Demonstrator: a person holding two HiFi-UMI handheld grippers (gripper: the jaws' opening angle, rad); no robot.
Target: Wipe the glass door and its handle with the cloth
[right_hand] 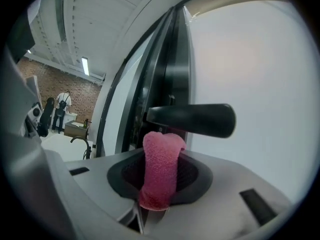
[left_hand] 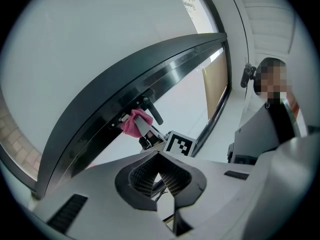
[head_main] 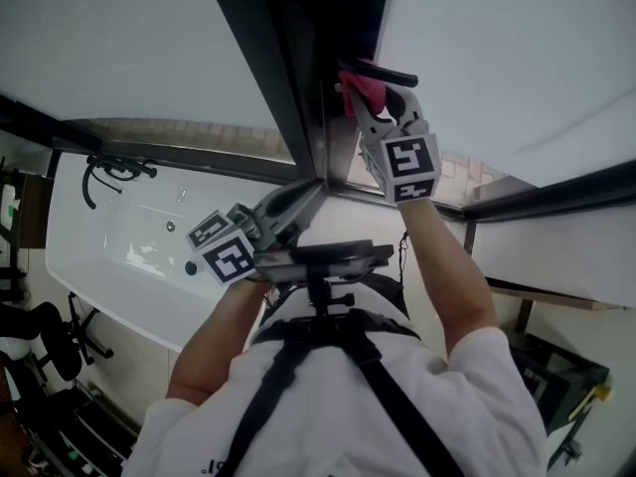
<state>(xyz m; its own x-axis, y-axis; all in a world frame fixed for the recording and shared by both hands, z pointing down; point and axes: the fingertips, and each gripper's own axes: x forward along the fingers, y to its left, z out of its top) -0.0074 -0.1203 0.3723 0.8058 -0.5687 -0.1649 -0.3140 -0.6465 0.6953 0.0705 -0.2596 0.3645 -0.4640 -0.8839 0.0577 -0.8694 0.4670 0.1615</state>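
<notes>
Holding a pink cloth (right_hand: 160,170) clamped between its fingers, the right gripper (head_main: 370,99) is raised at the door's dark frame (head_main: 298,78). The cloth is a folded wad that sticks out past the fingertips. Its top end sits right under the black handle (right_hand: 192,120), touching its underside or very nearly so. The handle is a round bar jutting out from the frame of the glass door (head_main: 517,58), whose frosted pane fills the space to the right. The left gripper (left_hand: 159,159) is lower, near the bottom stretch of the same frame, and points up toward the handle. Its fingers are together at the tips with nothing between them. Below and to the left of the person's arms lies a white bathtub (head_main: 119,237) with a black tap (head_main: 109,172) at its far end.
</notes>
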